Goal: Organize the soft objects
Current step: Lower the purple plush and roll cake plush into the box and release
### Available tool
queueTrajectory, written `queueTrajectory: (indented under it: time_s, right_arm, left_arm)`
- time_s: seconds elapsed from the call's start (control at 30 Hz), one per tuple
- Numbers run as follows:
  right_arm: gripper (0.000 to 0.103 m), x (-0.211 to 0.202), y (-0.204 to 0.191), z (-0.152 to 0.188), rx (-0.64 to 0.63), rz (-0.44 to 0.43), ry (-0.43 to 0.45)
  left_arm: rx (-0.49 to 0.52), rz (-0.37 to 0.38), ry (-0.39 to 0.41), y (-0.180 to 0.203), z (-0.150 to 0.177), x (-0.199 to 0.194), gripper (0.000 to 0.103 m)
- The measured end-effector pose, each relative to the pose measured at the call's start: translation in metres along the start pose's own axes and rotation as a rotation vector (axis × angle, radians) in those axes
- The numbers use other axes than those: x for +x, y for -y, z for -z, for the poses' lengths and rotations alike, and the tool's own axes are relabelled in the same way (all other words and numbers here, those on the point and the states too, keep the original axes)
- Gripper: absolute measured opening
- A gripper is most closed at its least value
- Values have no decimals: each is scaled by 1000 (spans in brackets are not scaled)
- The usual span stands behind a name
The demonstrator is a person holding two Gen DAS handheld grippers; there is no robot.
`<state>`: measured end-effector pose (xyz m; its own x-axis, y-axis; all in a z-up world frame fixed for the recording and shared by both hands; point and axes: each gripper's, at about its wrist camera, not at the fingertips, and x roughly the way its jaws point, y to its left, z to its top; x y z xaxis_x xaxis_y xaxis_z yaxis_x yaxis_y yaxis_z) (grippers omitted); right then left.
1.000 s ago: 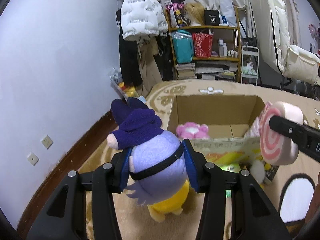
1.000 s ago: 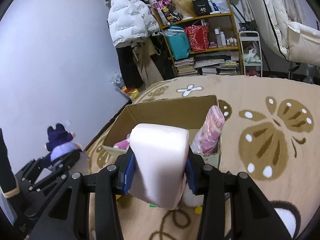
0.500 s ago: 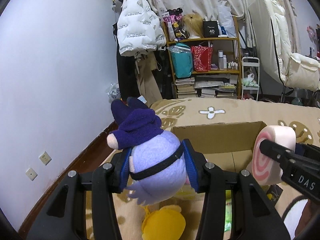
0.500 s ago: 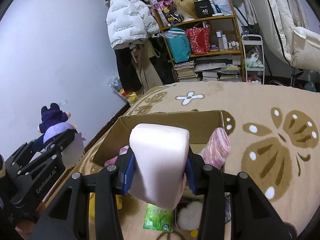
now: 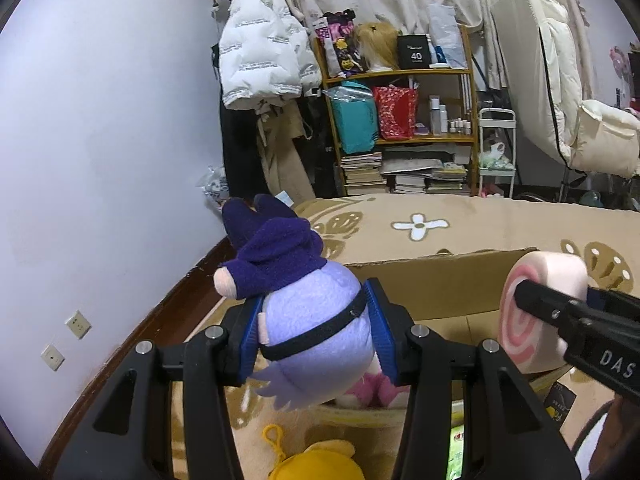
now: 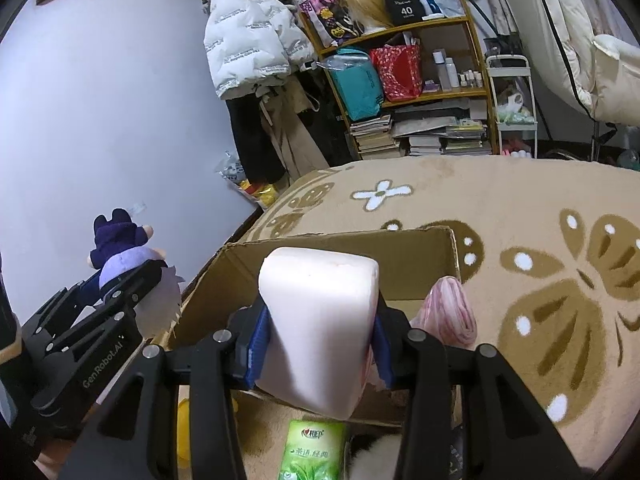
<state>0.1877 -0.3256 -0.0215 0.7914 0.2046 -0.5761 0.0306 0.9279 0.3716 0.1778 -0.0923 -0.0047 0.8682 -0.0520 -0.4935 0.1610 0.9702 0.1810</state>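
A pale wall (image 5: pixel 100 160) with two sockets (image 5: pixel 66 338) and a dark skirting board runs down the left. Right of it hangs a white puffer jacket (image 5: pixel 260 60), then a wooden shelf (image 5: pixel 400 120) with bags, bottles and stacked books, a small white cart (image 5: pixel 496 148), and a cream chair (image 5: pixel 568 100) at far right. A tan rug (image 5: pixel 480 224) with brown and white motifs covers the floor.

On the rug stands an open cardboard box (image 6: pixel 332 252). The left gripper (image 5: pixel 312 332) is clamped on a lilac plush (image 5: pixel 316 332) with a dark purple hood, held up at the box's left side. The right gripper (image 6: pixel 316 344) is clamped on a pink swirl-roll cushion (image 6: pixel 320 320), its pads pressing the cushion's flat faces, in front of the box's near wall.

Against a second ago, both views sit lower and closer behind the box: its inside, then wide open with a pink plush plain in it, is now mostly hidden behind the held toys, and the far wall of the box stands higher in the pictures. In the left view the cushion has slid lower right. Both grips look unchanged.

A pink plush (image 5: pixel 372 390) peeps under the lilac one, inside the box. A pink striped roll (image 6: pixel 450 312) leans in the box's right corner. Before the box lie a yellow plush (image 5: pixel 320 460), a green tissue pack (image 6: pixel 314 450) and something white and fluffy (image 6: pixel 376 460), partly blocked by the gripper frames.
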Motion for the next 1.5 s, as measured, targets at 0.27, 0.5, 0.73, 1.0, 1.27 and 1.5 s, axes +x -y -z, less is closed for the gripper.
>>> queueTrajectory:
  time_s: [0.27,0.5,0.73,1.0,1.27,1.5]
  right_arm:
    - [50,10,6,0,44,-17,-10]
    - [54,17,3,3,27,-11,-30]
    - [67,19,9,6,40,17,-37]
    - [92,1,9,2,65,0,-11]
    - [103,-23,9,0,75,16,12]
    - [103,-35,8,7,78,29,-2]
  left_arm:
    - [13,51,-11,6,-2,17,47]
    - [25,101,-52,12,6,29,51]
    - [41,97,-94,17,17,43,62]
    - [6,85,-95,6,19,41,86]
    - [-2,75,-102,-6,16,26,97]
    - [-43,55,-101,-25,22,0,101]
